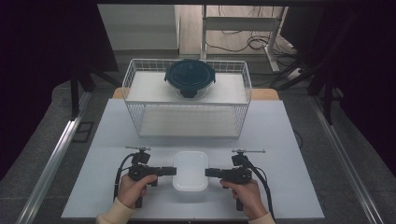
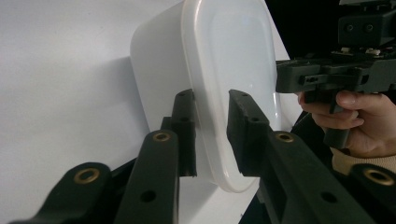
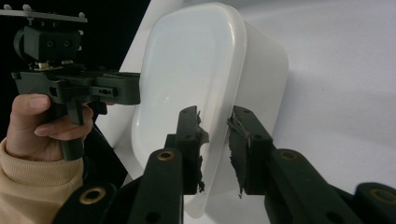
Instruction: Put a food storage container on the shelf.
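A white rectangular lidded container (image 1: 190,170) lies on the pale table near its front edge. My left gripper (image 1: 173,171) comes at it from the left and my right gripper (image 1: 208,172) from the right, both level. In the left gripper view my left gripper (image 2: 211,95) straddles the rim of the container (image 2: 224,56), one jaw under the lip and one over the lid, with the pads close beside it. In the right gripper view my right gripper (image 3: 215,112) straddles the opposite rim of the container (image 3: 187,70) the same way, its pads worn and ragged.
A white wire basket (image 1: 187,119) stands behind the container, mid-table, with a shelf inside. A round dark-lidded glass bowl (image 1: 190,77) sits on its top shelf. Bare table (image 1: 280,140) lies to either side. Dark curtains and floor rails flank the table.
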